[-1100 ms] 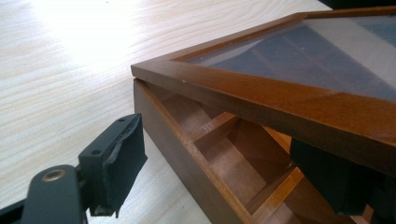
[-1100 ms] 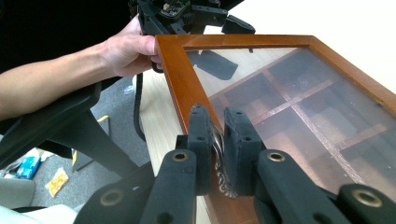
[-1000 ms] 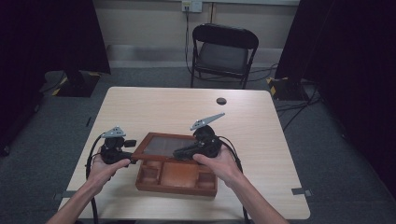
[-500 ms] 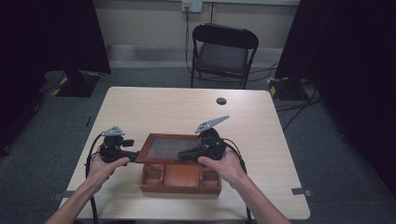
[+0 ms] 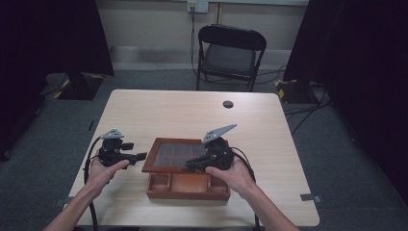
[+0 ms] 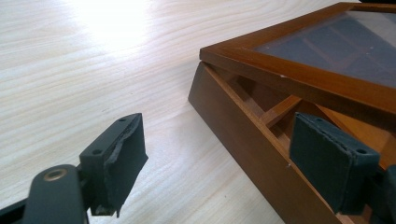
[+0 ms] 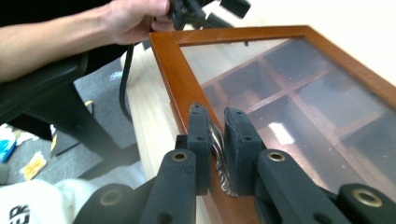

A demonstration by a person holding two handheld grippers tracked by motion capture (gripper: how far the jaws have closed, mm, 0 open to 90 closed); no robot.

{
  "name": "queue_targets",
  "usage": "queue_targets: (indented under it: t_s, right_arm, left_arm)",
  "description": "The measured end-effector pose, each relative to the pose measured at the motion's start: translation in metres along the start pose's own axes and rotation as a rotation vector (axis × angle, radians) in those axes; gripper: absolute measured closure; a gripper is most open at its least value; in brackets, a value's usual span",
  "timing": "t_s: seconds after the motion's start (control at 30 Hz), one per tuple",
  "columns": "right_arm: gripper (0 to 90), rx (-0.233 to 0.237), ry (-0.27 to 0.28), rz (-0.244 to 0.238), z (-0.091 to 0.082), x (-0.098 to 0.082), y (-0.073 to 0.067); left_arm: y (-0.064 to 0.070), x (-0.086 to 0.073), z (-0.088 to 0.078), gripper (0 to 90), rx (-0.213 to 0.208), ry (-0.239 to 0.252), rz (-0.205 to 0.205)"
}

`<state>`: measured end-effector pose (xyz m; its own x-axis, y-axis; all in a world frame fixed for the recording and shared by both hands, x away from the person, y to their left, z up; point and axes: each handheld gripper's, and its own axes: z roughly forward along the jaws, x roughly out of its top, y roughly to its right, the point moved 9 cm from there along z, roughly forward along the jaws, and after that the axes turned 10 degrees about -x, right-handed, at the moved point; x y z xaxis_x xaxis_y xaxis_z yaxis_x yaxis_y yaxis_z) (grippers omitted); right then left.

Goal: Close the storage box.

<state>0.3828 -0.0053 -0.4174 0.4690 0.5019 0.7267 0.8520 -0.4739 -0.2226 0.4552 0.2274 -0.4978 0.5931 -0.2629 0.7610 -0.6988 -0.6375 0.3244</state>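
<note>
We hold the wooden box (image 5: pixel 187 185) near the front edge of the bench (image 5: pixel 269 125), at about the middle of that edge. Our right hand-held gripper (image 7: pixel 217 140) is clamped on the small metal clasp (image 7: pixel 219 154) at the front rail of the glass lid (image 5: pixel 175 155); the jaws stand nearly closed with the clasp between them. The lid is raised at its front, so the front compartments lie exposed, but it is not yet swung fully back. Our left hand-held gripper (image 6: pixel 219 158) is spread wide beside the box's left wall, gripping nothing. We judge the opening as begun: the lid is partly up, and the remaining travel to full open is left.
</note>
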Motion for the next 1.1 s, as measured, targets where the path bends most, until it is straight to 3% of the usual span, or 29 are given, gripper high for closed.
queue_targets:
  t_s: [0.2,0.4,0.6,0.9,1.1]
  right_arm:
    - [81.6,0.013,-0.038,-0.005,0.008,-0.014,-0.003]
    - [81.6,0.000,-0.018,-0.022,0.008,-0.017,-0.004]
    - [81.5,0.006,-0.058,-0.024,0.018,-0.029,-0.005]
    - [81.6,0.009,-0.064,-0.021,0.019,-0.034,-0.005]
    - [81.5,0.011,-0.113,-0.024,0.031,-0.048,-0.005]
  left_arm:
    - [-0.002,0.000,0.000,18.5,0.012,0.004,-0.013]
    - [-0.002,-0.001,0.000,18.7,0.013,-0.001,-0.012]
    - [-0.003,-0.001,-0.001,18.9,0.015,0.001,-0.017]
    - [-0.004,-0.001,-0.002,18.9,0.018,0.006,-0.026]
    - [-0.003,-0.001,-0.002,18.9,0.017,0.004,-0.024]
